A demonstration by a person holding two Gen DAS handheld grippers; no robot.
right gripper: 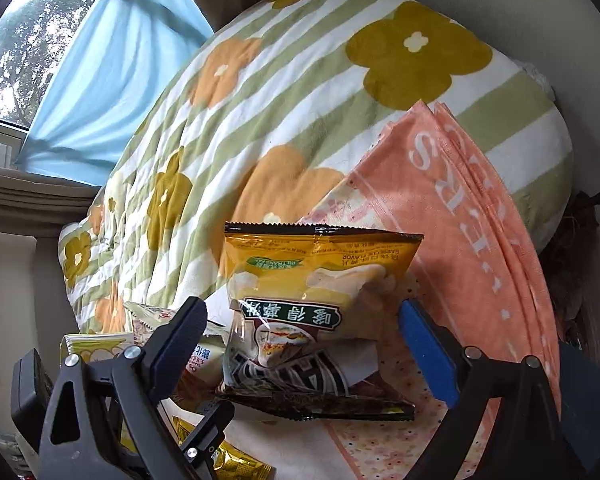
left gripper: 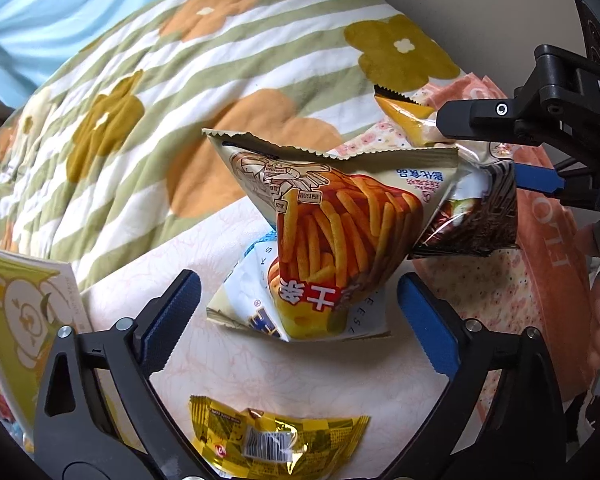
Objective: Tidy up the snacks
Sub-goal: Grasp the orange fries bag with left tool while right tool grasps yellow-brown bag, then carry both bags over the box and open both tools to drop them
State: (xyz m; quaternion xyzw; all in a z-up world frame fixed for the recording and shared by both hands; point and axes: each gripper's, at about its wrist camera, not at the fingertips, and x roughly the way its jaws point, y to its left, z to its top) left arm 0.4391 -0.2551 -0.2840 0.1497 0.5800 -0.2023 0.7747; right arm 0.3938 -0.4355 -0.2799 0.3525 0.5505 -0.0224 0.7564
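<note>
A flowered, green-striped quilt (right gripper: pixel 260 128) fills the upper half of both views, with a folded salmon towel (right gripper: pixel 480 216) at about three o'clock and a pale sheet (left gripper: pixel 300 380) underneath. The left gripper (left gripper: pixel 298 312) points forward, jaws spread wide on either side of a fries snack bag (left gripper: pixel 340 232), which lies tilted over a white packet (left gripper: pixel 244 292) at the centre. The right gripper (right gripper: pixel 304 344) is likewise spread, flanking an upright yellow-and-brown snack bag (right gripper: pixel 320 308) without touching it. Only the left wrist view shows the gold packet (left gripper: pixel 276 436) at six o'clock and a bear-print box (left gripper: pixel 24 320) at nine; only the right shows the blue curtain (right gripper: pixel 112 68) and window (right gripper: pixel 20 40) at ten o'clock.
</note>
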